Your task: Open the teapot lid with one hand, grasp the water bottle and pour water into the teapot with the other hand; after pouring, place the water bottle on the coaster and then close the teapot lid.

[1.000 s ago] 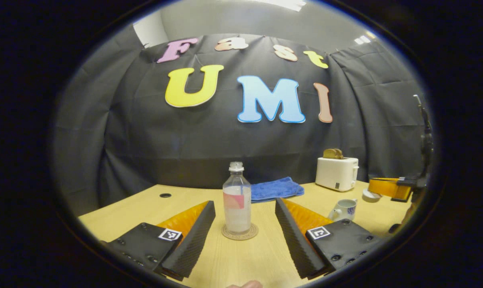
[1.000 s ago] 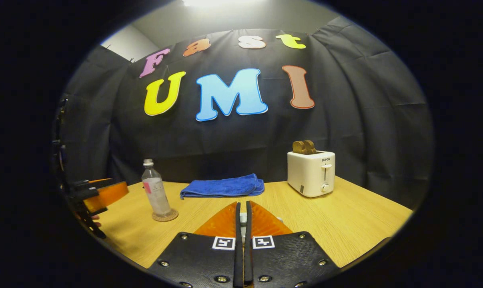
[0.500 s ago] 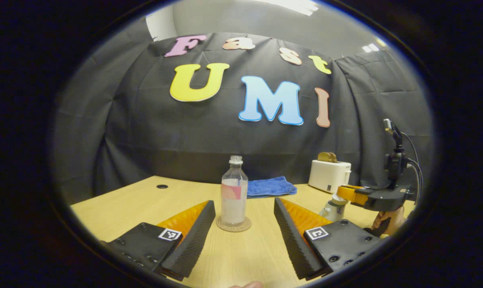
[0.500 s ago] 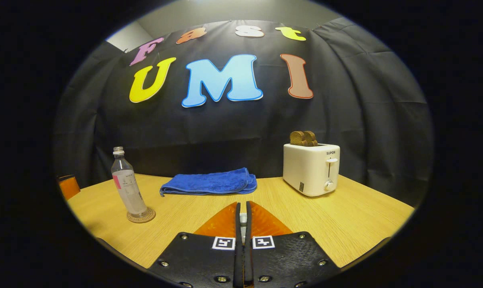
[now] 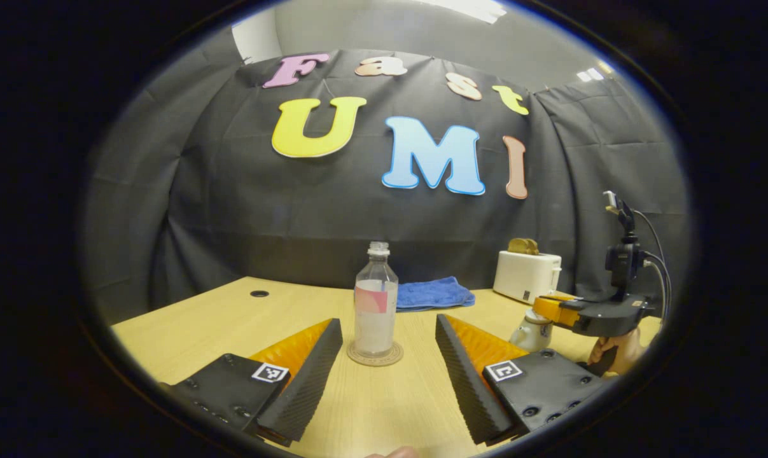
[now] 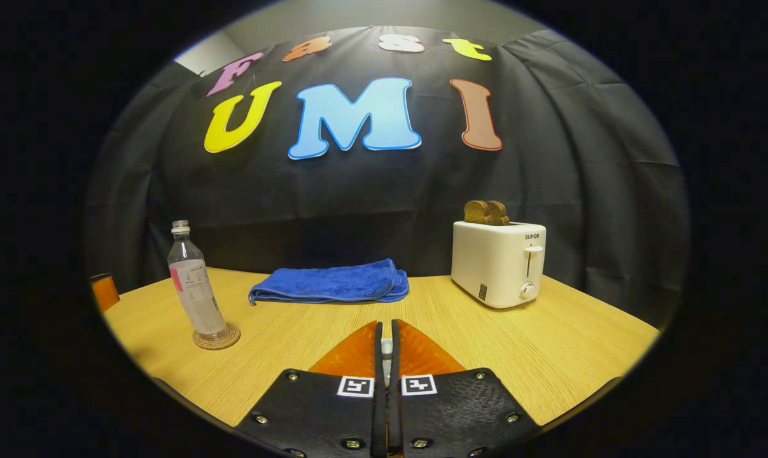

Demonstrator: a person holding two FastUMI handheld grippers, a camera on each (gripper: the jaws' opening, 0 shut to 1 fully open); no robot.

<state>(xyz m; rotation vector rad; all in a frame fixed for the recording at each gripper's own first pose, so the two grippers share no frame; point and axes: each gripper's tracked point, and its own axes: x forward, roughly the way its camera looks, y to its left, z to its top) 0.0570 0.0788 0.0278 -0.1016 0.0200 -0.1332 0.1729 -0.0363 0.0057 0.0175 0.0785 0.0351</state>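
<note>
A clear water bottle (image 5: 376, 299) with a pink-and-white label stands upright on a round coaster (image 5: 375, 355), also seen at the left as the bottle (image 6: 193, 286) on its coaster (image 6: 216, 338). My left gripper (image 5: 389, 323) is open, a little short of the bottle and not touching it. To the right, a small white teapot (image 5: 529, 332) sits on the table. My right gripper (image 5: 552, 310) hovers at its top, held by a hand (image 5: 616, 353). In its own view the right gripper (image 6: 385, 326) is shut on the white teapot lid (image 6: 387, 346), which peeks between the fingers.
A folded blue towel (image 6: 329, 285) lies at the back of the wooden table (image 6: 549, 350). A white toaster (image 6: 498, 262) with bread slices stands at the back right. A small cable hole (image 5: 259, 293) is in the tabletop at the far left.
My right gripper carried the lid from off to the right over onto the teapot's top. My left gripper stayed open and drew back slightly from the bottle standing on the coaster.
</note>
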